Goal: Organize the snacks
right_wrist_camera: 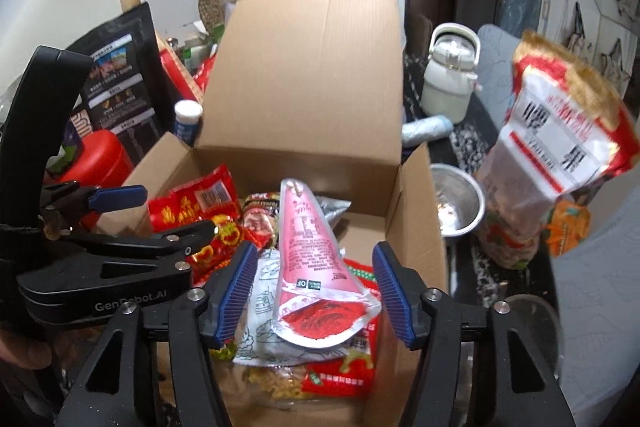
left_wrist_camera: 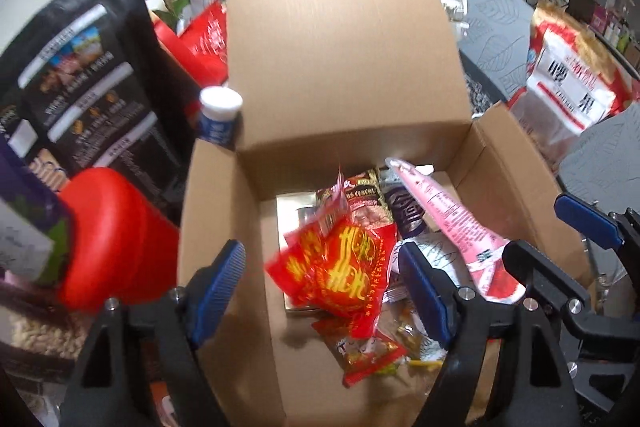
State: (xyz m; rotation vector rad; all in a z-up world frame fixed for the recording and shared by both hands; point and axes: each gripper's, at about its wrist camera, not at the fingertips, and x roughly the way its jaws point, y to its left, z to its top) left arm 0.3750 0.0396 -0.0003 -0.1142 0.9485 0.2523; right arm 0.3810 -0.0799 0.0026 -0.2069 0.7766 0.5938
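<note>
Both hand-held grippers, left [left_wrist_camera: 322, 291] and right [right_wrist_camera: 316, 293], gape empty above the cardboard box [left_wrist_camera: 344, 75], whose piled snacks hide its floor.

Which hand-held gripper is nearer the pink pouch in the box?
Right. The right hand-held gripper is open, straddling the pink pouch; the left hand-held gripper is open beside it, over the red packets.

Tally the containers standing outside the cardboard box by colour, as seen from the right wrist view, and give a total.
Red: 1, the jug left of the box
White: 2, the capped bottle at the box's left corner and the kettle to its right
Silver: 1, the metal bowl right of the box
Total: 4
</note>
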